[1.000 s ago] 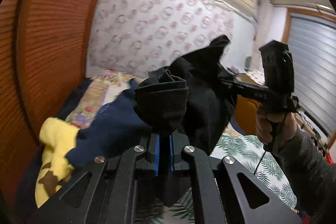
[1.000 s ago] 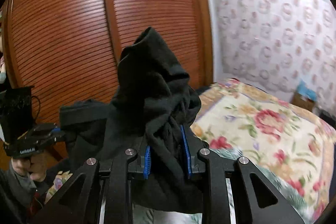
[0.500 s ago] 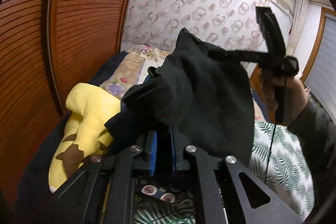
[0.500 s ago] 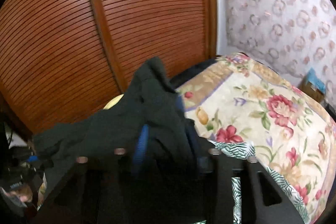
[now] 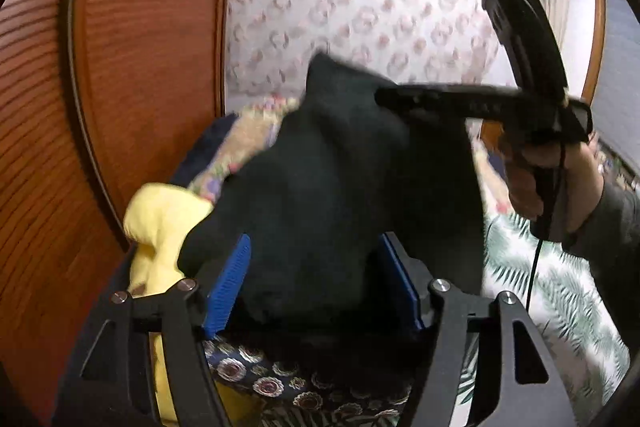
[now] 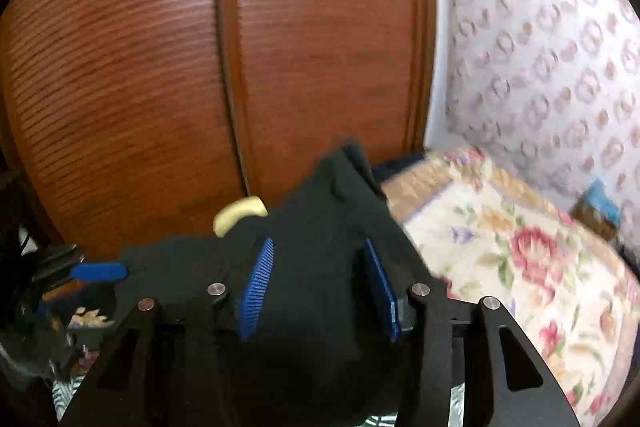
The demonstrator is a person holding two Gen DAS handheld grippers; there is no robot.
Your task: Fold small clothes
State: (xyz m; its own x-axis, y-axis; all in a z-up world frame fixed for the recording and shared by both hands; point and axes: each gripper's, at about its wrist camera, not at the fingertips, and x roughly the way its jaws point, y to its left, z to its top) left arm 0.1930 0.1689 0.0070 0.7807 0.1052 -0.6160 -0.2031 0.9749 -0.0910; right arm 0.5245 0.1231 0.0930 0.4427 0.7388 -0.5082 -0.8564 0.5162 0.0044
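Observation:
A black garment (image 5: 320, 187) hangs bunched between both grippers above the bed. My left gripper (image 5: 316, 279) has its blue pads (image 5: 228, 287) spread wide, with the cloth lying loose between them. My right gripper (image 6: 320, 287) also has its blue pads (image 6: 256, 291) spread apart, and the black garment (image 6: 320, 227) drapes over and between them. In the left wrist view the right gripper's black body (image 5: 480, 103) reaches in from the right, held by a hand (image 5: 552, 183). The garment's lower part is hidden behind the gripper frames.
A ribbed wooden wardrobe door (image 6: 200, 67) stands close on the left. A yellow plush (image 5: 160, 219) lies by the wardrobe. A floral quilt (image 6: 520, 247) and a leaf-print sheet (image 5: 560, 287) cover the bed. A patterned wall (image 5: 360, 7) stands behind.
Both grippers were shut on the black garment one second ago. Both have now opened, and the garment has dropped lower and slackened between the pads.

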